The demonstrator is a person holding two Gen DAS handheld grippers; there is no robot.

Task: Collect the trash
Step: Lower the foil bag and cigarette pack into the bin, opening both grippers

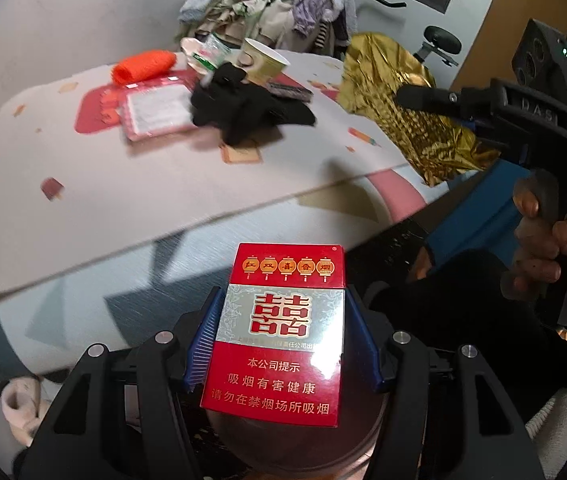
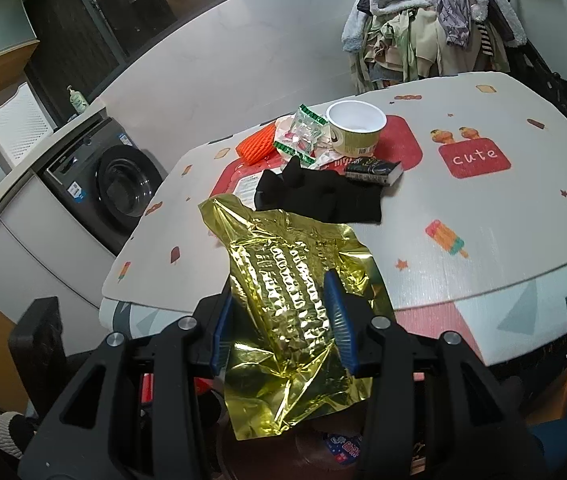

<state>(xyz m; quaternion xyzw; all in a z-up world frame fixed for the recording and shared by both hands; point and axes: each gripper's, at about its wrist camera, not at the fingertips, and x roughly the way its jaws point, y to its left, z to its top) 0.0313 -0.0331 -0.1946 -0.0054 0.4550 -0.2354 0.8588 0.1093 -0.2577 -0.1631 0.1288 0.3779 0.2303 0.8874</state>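
The left tool is clamped on one red cigarette pack, its blue pads pressing the pack's two long sides. The pack stands with its long axis running straight away from the camera, its lid end pointing toward the near edge of the table; it hangs off the table, above a dark round opening whose nature I cannot tell.

The right tool is clamped on one crumpled gold foil bag. The bag's long axis also runs away from the camera, its far end reaching over the table's near edge, its near end hanging off the table. In the left wrist view the same bag shows at the table's right side, with a hand on the tool's handle.

Still on the table, grouped toward its far edge:
- one paper cup, upright, mouth up
- one orange foam net
- one clear wrapper with green edging
- one black glove, lying flat
- one small dark box, long axis across the table
- one flat red-and-white packet under the glove's edge
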